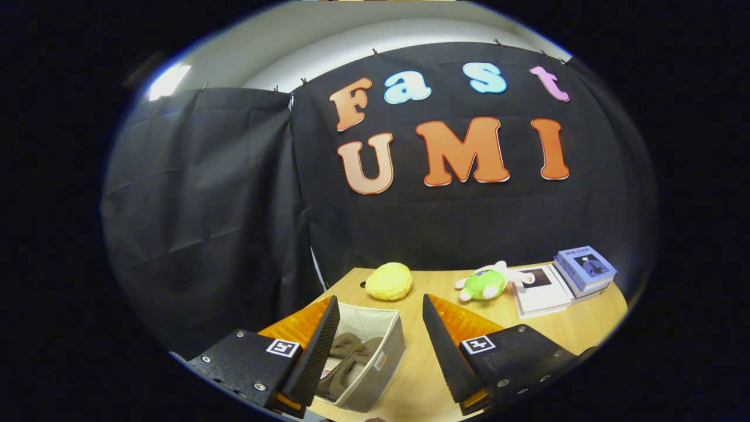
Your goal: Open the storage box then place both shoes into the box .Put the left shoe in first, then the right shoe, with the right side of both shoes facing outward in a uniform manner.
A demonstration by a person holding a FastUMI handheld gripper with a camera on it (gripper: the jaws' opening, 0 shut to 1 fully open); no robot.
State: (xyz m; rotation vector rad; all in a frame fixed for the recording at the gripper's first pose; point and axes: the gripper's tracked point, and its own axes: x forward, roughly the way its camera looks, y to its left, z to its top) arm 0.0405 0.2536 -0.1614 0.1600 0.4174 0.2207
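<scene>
At the bottom of the frame the gripper [381, 319] hangs with fingers spread and holding nothing, the box [375, 351] with both shoes [348, 357] inside showing between them on the table [422, 375], bottom centre, toys and books beyond.

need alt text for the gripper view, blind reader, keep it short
The gripper is open and holds nothing, above a wooden table, with an open fabric box between its fingers holding brown shoes. Beyond the fingers lie a yellow plush, a green plush and books.
</scene>
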